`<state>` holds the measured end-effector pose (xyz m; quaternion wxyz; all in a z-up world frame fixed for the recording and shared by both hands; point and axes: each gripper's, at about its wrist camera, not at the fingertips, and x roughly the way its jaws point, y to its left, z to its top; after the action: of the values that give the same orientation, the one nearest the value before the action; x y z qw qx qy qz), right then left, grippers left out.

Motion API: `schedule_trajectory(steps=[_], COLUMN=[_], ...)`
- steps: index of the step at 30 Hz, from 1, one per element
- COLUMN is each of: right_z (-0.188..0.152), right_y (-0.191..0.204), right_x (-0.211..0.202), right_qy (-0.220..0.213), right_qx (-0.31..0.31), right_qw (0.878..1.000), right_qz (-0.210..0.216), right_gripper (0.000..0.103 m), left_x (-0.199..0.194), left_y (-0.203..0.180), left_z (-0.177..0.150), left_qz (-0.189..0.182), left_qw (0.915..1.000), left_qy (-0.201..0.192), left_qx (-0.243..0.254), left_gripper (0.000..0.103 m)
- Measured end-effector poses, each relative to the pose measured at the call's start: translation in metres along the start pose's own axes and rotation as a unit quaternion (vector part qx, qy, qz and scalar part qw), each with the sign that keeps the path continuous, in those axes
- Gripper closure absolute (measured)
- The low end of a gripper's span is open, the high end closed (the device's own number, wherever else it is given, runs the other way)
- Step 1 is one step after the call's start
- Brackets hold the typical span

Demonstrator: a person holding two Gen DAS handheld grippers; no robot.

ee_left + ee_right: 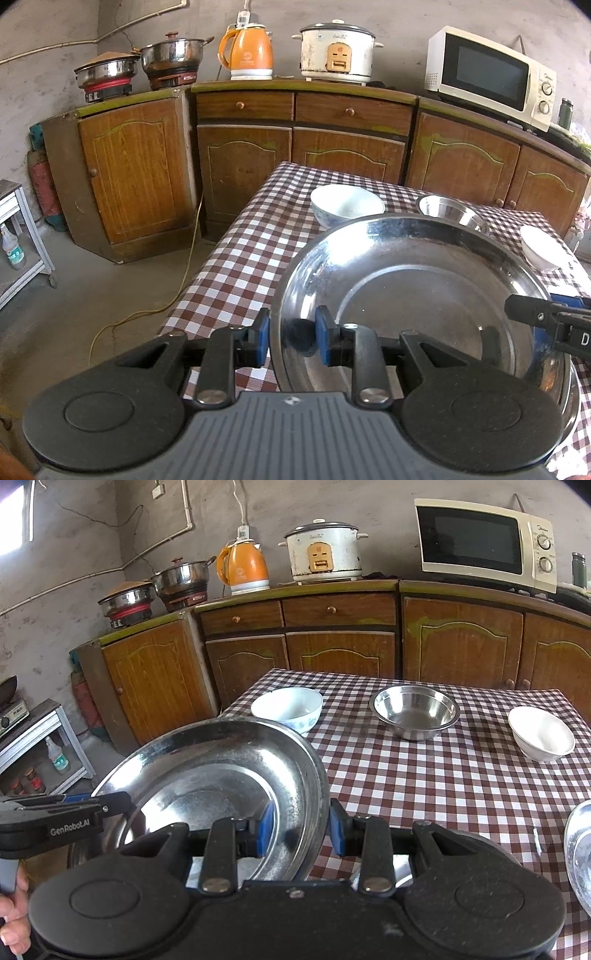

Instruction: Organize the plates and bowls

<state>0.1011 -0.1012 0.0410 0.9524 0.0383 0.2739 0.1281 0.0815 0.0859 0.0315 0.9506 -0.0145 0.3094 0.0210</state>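
Two grippers, left gripper [291, 338] and right gripper [302, 829], clamp opposite rims of steel plate [424, 288] at lower frame, above table [424, 775]. Plate looks stiff, light, slippery; rim hold suits.

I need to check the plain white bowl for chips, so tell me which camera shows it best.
The right wrist view. There the plain white bowl stands whole and unobstructed on the checked tablecloth, right of the small steel bowl. In the left wrist view it sits at the frame edge, its near side hidden behind the large steel plate.
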Motion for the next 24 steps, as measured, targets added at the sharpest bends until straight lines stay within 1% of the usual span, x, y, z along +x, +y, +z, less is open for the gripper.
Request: schedule_trajectory(steps=[24], right_z=[-0.003], right_y=[-0.013], right_x=[-0.015], right_qy=[-0.006], right_qx=[0.012], right_qw=[1.000], right_qz=[-0.014], right_gripper=[0.063], left_x=[-0.005], left_y=[-0.014], left_z=[-0.004], left_qz=[-0.011], left_qw=[0.9999], left_qy=[0.001], left_qx=[0.006], left_gripper=[0.076])
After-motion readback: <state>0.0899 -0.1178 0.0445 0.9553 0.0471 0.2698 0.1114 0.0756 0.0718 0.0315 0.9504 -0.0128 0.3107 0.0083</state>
